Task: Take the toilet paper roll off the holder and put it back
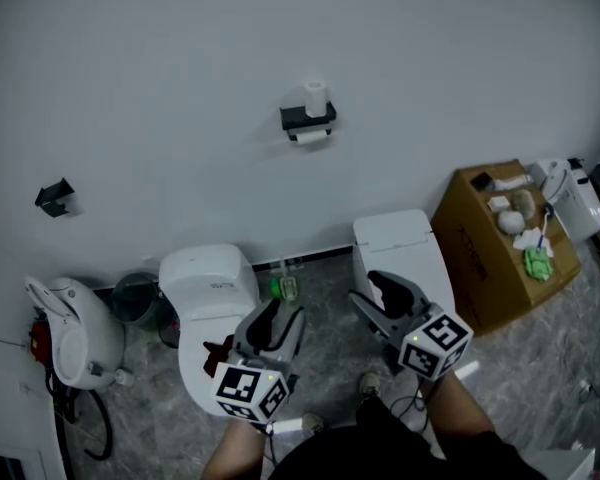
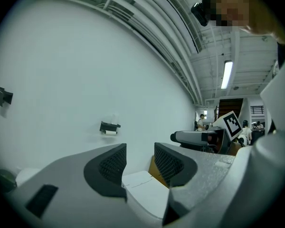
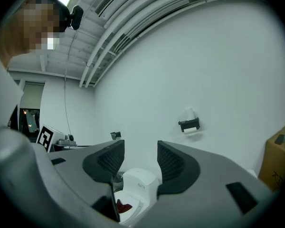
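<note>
Big white wall (image 1: 180,68) fills the view from 9 through 3 o'clock. Two toilets back onto it: left toilet (image 1: 208,278) at 7 o'clock, right toilet (image 1: 395,243) at 5. A cardboard box (image 1: 480,258) sits at 4 o'clock with small clutter on top that I can't sort out.

The person holds the left gripper (image 1: 280,318) and right gripper (image 1: 380,293) low and level, both aimed at the wall. My read is an approach stance: still well apart from the target, nothing reached yet.

On the left, the fingers (image 2: 111,167) stand apart at a moderate width, with only distant background showing in the gap. The right pair is the same, parted and empty. Probably pre-opened for the grab.

The holder (image 1: 307,120) is black and wall-mounted at 12 o'clock, high above the toilets. The toilet paper roll (image 1: 316,96) stands upright on the holder's top. A second white bit hangs under it, maybe a spindle roll, too small to confirm. I can't tell which one the task means.

A small black bracket (image 1: 55,196) is on the wall at 9 o'clock, detail lost. There's a red thing (image 3: 125,207) in the left toilet's bowl, unidentifiable.
</note>
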### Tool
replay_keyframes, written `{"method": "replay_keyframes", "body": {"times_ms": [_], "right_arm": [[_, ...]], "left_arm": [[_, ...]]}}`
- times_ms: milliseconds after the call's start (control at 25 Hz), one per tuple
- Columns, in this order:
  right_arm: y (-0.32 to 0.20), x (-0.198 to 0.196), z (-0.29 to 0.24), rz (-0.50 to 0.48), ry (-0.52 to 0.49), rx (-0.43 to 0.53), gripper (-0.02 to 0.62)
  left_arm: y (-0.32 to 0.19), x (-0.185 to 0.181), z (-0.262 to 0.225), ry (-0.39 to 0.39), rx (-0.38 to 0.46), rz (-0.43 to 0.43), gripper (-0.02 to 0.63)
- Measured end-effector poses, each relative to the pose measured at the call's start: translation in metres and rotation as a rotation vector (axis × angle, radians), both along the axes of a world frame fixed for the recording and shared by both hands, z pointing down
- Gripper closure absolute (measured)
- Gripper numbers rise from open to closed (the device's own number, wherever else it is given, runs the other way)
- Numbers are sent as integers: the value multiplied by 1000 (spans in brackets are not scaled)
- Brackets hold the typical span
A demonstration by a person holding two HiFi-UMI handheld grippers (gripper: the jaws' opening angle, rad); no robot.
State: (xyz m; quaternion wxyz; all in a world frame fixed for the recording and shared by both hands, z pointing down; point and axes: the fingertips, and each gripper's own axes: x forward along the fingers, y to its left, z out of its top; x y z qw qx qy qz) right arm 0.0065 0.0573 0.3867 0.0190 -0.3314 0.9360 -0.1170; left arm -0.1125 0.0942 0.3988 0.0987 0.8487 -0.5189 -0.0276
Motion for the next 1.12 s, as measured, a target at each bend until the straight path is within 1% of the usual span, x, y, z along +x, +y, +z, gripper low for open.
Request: {"method": "replay_keyframes", "body": {"times_ms": [120, 200, 360, 600, 720, 920, 1120], "right_arm": [[-28, -1, 5, -23, -4, -1, 371], [-50, 6, 8, -44, -20, -3, 370], [-96, 27, 6, -90, -55, -5, 365], [-157, 67, 1, -154, -93, 11, 364], [-184, 81, -1, -170, -104, 9, 365], [-210, 92, -1, -187, -121, 10, 360], [-239, 84, 1, -190, -115, 6, 354]], "left_arm": [[-23, -1, 7, 0, -15, -39, 422], [-40, 5, 9, -10, -26, -69, 413], [-80, 30, 3, -35, -36, -112, 403], [-138, 80, -14, -76, -6, -160, 402], [-161, 94, -20, -92, 4, -179, 402], [-183, 99, -24, -103, 4, -211, 400], [-211, 90, -23, -93, -8, -220, 400]]}}
